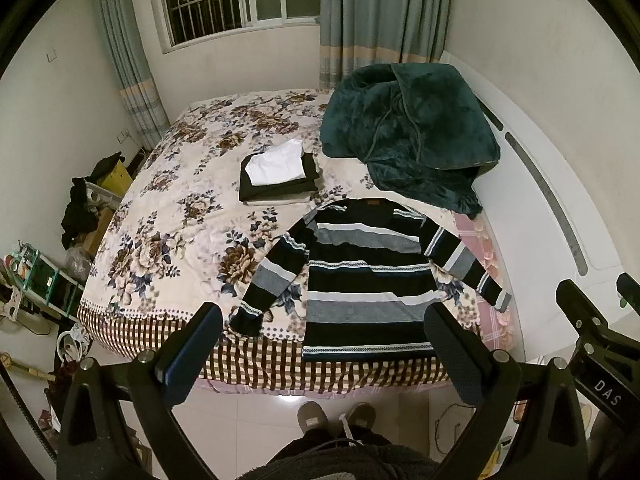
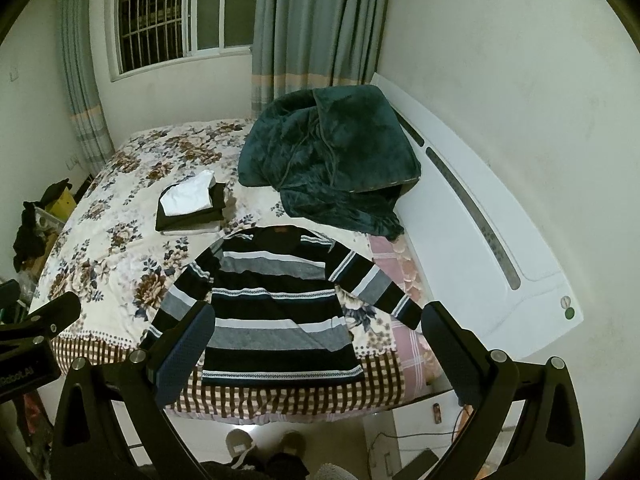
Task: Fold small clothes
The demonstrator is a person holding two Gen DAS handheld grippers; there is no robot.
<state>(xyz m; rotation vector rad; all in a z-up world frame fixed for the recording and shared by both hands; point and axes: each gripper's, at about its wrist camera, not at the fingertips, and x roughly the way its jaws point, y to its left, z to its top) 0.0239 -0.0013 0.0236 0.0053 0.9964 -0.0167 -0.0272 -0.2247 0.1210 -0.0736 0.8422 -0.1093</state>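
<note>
Both the left gripper (image 1: pixel 324 320) and right gripper (image 2: pixel 320 320) gape empty above the seemingly flat striped sweater (image 1: pixel 360 280).

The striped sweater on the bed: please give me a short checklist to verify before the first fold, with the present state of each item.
1. Black, white and grey striped knit sweater lies flat, sleeves spread: ok.
2. Left tongs open, holding nothing: ok.
3. Right tongs open, holding nothing: ok.
4. Folded stack of black and white clothes apart from the sweater: ok.
5. Dark green plush blanket clear of the sweater's collar: cannot tell.
6. Hem at the edge of the floral bedspread, not hanging over: ok.
</note>
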